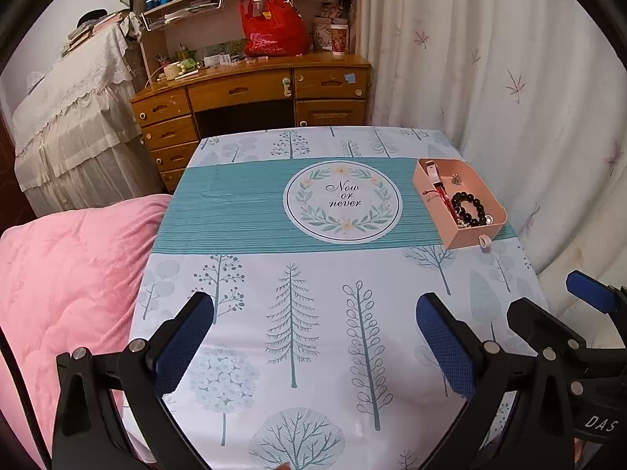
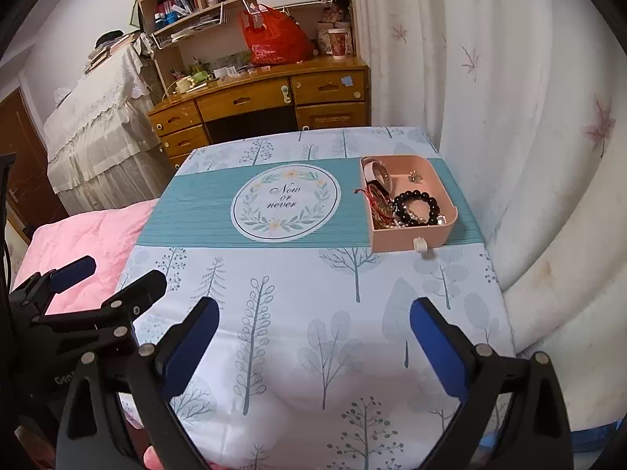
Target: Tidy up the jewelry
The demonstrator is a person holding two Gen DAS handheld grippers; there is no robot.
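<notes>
A pink open box (image 1: 491,231) (image 2: 407,241) stands at the far right of the table on the teal band. In it lie a black bead bracelet (image 1: 467,205) (image 2: 417,205), a red cord piece (image 1: 441,194) (image 2: 378,199), a pink-strapped watch (image 2: 376,174), a small silver charm (image 1: 455,179) (image 2: 412,177) and chains. My left gripper (image 1: 315,305) is open and empty over the near table. My right gripper (image 2: 313,313) is open and empty, also near, short of the box. Each gripper shows in the other's view, the right one (image 1: 556,297) and the left one (image 2: 121,270).
The table (image 1: 274,274) (image 2: 274,274) has a tree-print cloth with a round "Now or never" motif (image 1: 343,200) (image 2: 285,200). A pink quilt (image 1: 70,274) lies left. A curtain (image 1: 509,78) hangs right. A wooden desk (image 1: 250,94) with shelves and a red bag (image 1: 272,27) stands behind.
</notes>
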